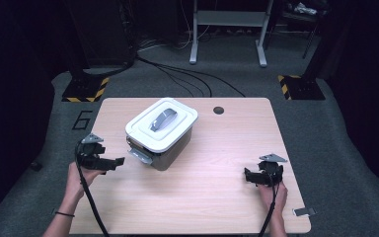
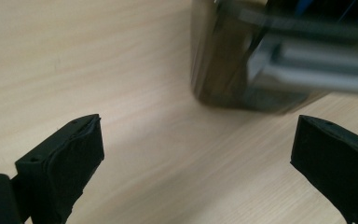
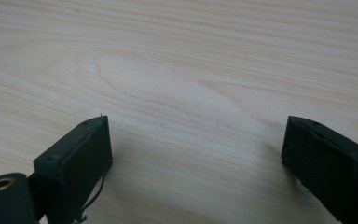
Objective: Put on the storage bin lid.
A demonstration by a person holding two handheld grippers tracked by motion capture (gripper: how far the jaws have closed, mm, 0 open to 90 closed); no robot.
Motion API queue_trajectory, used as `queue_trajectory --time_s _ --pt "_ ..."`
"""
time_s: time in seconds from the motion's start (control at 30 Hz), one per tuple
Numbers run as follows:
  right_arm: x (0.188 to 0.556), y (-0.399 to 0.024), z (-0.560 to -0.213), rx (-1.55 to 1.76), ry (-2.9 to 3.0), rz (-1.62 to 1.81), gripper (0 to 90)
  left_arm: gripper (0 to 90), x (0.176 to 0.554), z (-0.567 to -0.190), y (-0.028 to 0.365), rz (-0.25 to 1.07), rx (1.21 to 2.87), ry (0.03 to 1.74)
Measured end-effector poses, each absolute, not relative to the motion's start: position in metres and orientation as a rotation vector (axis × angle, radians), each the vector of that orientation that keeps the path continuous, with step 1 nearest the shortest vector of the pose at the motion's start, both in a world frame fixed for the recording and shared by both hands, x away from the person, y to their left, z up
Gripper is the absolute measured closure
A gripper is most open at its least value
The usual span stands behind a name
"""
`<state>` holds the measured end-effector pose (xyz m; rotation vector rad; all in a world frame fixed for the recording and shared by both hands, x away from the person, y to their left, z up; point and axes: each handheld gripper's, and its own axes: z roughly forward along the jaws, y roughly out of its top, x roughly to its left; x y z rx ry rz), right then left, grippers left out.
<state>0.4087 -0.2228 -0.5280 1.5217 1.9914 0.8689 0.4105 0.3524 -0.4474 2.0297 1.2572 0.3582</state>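
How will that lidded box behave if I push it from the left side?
The box looks rigid plastic with a flat base, so it would probably slide on the smooth table rather than tip. A latch sticks out and may flex or snag if pushed.

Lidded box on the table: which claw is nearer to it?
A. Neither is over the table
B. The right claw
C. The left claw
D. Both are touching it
C: in the high view the left claw sits just beside the lidded box, open and not touching it, while the right claw rests far off toward the table's right edge.
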Motion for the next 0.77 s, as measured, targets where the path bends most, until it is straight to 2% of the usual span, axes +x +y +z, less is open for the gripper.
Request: queue_trajectory --time_s 0.13,0.33,0.37,0.53,0.77 --pt "0.409 -0.223 -0.528 1.522 1.991 0.869 7.6 1.8 0.403 -0.485 0.353 0.315 2.018 1.299" --pt "0.409 -0.223 -0.528 1.522 1.992 0.870 7.3 0.3 0.394 -0.519 0.354 0.367 2.061 1.302" --pt "0.409 -0.223 -0.528 1.519 1.993 0.866 7.1 0.0 0.392 -0.524 0.352 0.398 2.024 1.326" --pt "0.409 -0.223 -0.528 1.519 1.996 0.868 6.7 0.5 0.387 -0.531 0.353 0.525 2.001 1.316" --pt "0.410 -0.220 -0.528 1.530 1.989 0.861 4.9 0.0 0.386 -0.532 0.347 0.550 2.012 1.310"
